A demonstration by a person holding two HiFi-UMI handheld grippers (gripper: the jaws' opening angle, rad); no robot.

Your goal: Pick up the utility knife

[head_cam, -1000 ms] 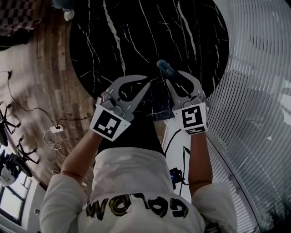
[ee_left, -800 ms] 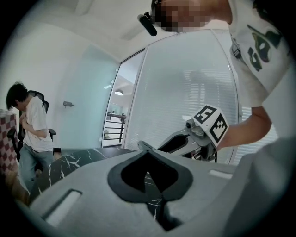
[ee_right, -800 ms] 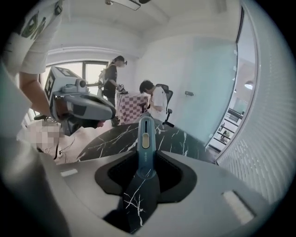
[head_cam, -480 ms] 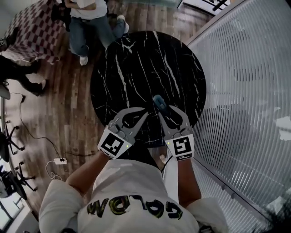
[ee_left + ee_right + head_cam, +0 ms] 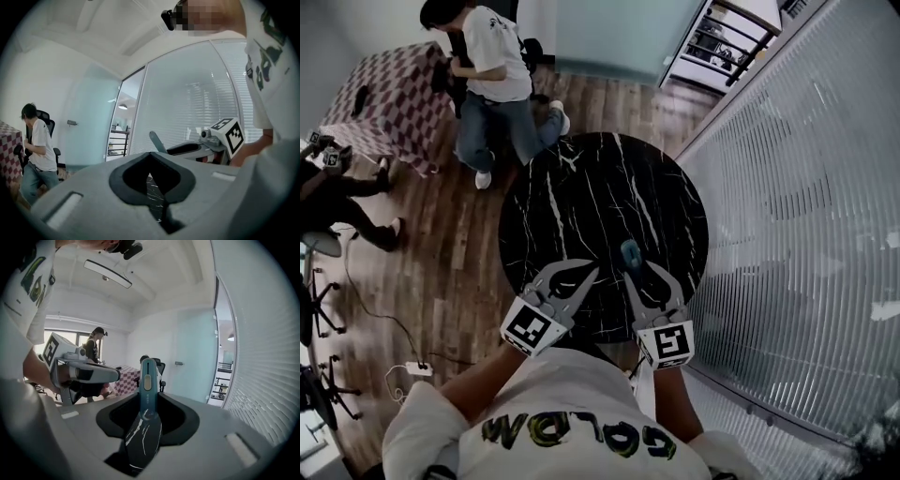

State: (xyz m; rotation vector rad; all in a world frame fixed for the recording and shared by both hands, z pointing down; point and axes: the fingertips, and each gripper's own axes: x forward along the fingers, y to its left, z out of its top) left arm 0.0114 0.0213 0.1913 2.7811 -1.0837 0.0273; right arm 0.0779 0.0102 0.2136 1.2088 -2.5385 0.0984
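The utility knife [image 5: 630, 251] is teal with a pale slider; its end sticks out past the tips of my right gripper [image 5: 637, 272]. In the right gripper view the knife [image 5: 148, 376] stands upright between the jaws of that gripper [image 5: 148, 401], which is shut on the handle. My left gripper [image 5: 589, 272] hangs beside it on the left, tips together and nothing in them. Its own view shows the left gripper [image 5: 150, 153] with jaws meeting and the knife [image 5: 157, 140] in the other gripper to the right. Both are held well above the round black marble table [image 5: 581, 187].
A person [image 5: 492, 75] stands beyond the table by a checkered table [image 5: 384, 103]. Another person [image 5: 337, 206] sits at the left. A glass wall with blinds [image 5: 787, 187] runs along the right. A power strip [image 5: 417, 368] and cables lie on the wooden floor.
Both grippers have risen high above the table, the right one carrying the knife. The table now looks smaller and farther below, and more of the room shows.
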